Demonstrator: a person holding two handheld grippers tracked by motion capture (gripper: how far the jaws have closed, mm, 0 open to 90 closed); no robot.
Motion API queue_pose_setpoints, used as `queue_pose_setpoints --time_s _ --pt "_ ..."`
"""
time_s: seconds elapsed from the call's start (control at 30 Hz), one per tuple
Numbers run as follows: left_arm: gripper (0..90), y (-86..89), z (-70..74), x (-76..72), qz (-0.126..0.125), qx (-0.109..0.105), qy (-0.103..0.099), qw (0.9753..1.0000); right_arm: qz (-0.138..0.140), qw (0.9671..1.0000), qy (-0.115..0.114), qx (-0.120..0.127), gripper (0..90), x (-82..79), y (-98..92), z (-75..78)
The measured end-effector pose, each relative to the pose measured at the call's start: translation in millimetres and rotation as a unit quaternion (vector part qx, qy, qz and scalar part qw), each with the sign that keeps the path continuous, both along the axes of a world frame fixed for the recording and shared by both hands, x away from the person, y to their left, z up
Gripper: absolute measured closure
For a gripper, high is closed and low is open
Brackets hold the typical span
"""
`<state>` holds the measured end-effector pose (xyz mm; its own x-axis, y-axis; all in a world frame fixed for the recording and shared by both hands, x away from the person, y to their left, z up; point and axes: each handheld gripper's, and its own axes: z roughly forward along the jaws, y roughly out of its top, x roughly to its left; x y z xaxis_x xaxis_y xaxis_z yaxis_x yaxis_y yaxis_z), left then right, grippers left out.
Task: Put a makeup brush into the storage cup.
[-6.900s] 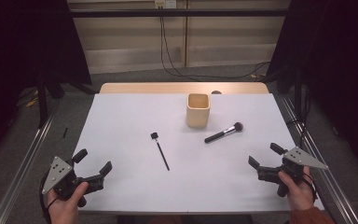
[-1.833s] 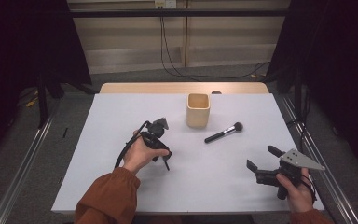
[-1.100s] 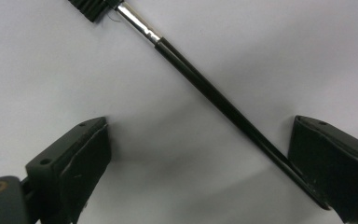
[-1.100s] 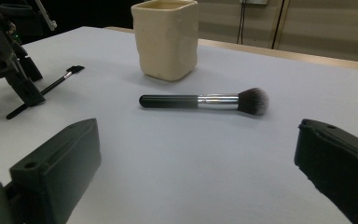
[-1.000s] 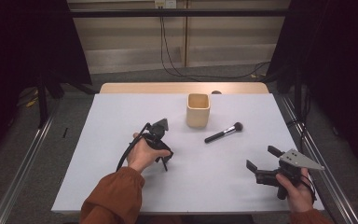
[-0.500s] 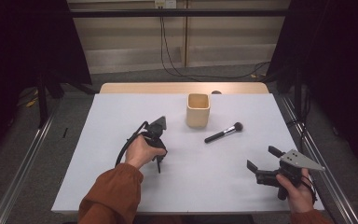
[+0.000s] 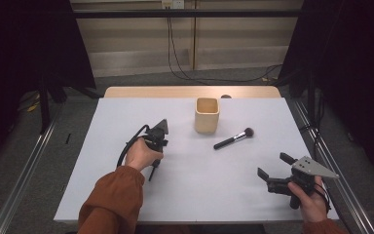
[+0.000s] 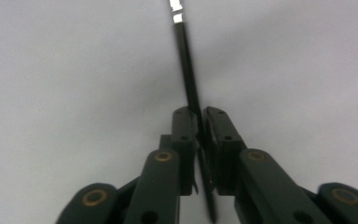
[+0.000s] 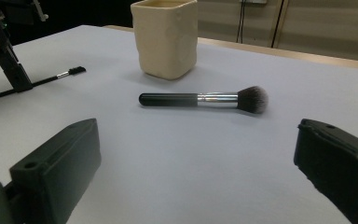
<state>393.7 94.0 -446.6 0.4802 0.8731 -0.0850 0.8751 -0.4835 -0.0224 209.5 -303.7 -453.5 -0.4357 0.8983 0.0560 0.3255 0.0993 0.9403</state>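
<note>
A thin black brush (image 8: 186, 60) with a silver ferrule lies low over the white table (image 7: 199, 195), and my left gripper (image 8: 199, 116) is shut on its handle. In the high view the left gripper (image 7: 156, 139) sits left of centre, with the thin brush's tail (image 7: 151, 173) poking out below the hand. A thick powder brush (image 7: 233, 139) lies right of a cream cup (image 7: 207, 115). My right gripper (image 7: 272, 165) rests open at the front right, holding nothing. The right gripper view shows the powder brush (image 9: 205, 99) ahead of the right gripper (image 9: 196, 140), and the cup (image 9: 165, 37) behind it.
The left gripper (image 9: 9, 65) and thin brush (image 9: 51, 79) appear at the far left of the right gripper view. A wooden strip (image 7: 190, 91) borders the table's far edge. Metal rails (image 7: 24, 190) run along both sides, and cables hang down the back wall.
My left gripper came from the front left corner to the thin brush and shut on its handle. In the last second the brush's tail swung a little leftward. My right gripper stayed put.
</note>
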Motion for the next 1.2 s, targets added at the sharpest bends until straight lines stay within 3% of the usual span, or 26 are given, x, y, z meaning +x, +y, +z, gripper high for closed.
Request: queue_pose_setpoints --time_s 0.1,0.23,0.37,0.4,0.6,0.8,0.9,1.07,1.2 --pt "86.0 2.4 -0.2 4.5 0.002 -0.006 0.017 0.9998 -0.001 1.0000 0.000 0.000 0.4 0.2 0.2 -0.2" --pt "86.4 -0.5 0.1 3.3 -0.006 0.003 0.012 0.9999 0.000 1.0000 0.000 -0.001 0.3 -0.3 0.3 -0.3" --pt "86.5 7.0 0.6 5.8 -0.005 -0.021 0.021 0.9996 -0.001 1.0000 0.001 -0.001 0.3 -0.2 0.8 -0.4" --pt "86.5 7.7 0.1 5.0 0.004 -0.029 0.019 0.9994 -0.001 1.0000 0.001 -0.001 0.3 -0.1 1.1 -0.4" --pt "86.5 12.3 1.4 2.2 -0.004 -0.042 0.006 0.9991 0.003 1.0000 0.003 -0.002 0.3 1.4 2.4 -1.1" --pt "86.5 21.2 2.5 -2.5 0.002 -0.078 -0.031 0.9964 0.003 1.0000 0.003 -0.002 0.3 1.6 2.5 -1.1" --pt "86.5 23.5 4.7 -4.6 -0.002 -0.079 -0.042 0.9960 0.003 1.0000 0.003 0.000 0.3 1.5 2.5 -1.1" --pt "86.5 27.6 9.8 -8.6 -0.005 -0.104 -0.069 0.9921 0.003 1.0000 0.006 0.007 0.2 1.0 2.8 -1.1" --pt "86.4 31.7 12.7 -14.6 0.000 -0.124 -0.102 0.9871 0.003 0.9999 0.007 0.011 0.1 0.6 2.6 -1.1"
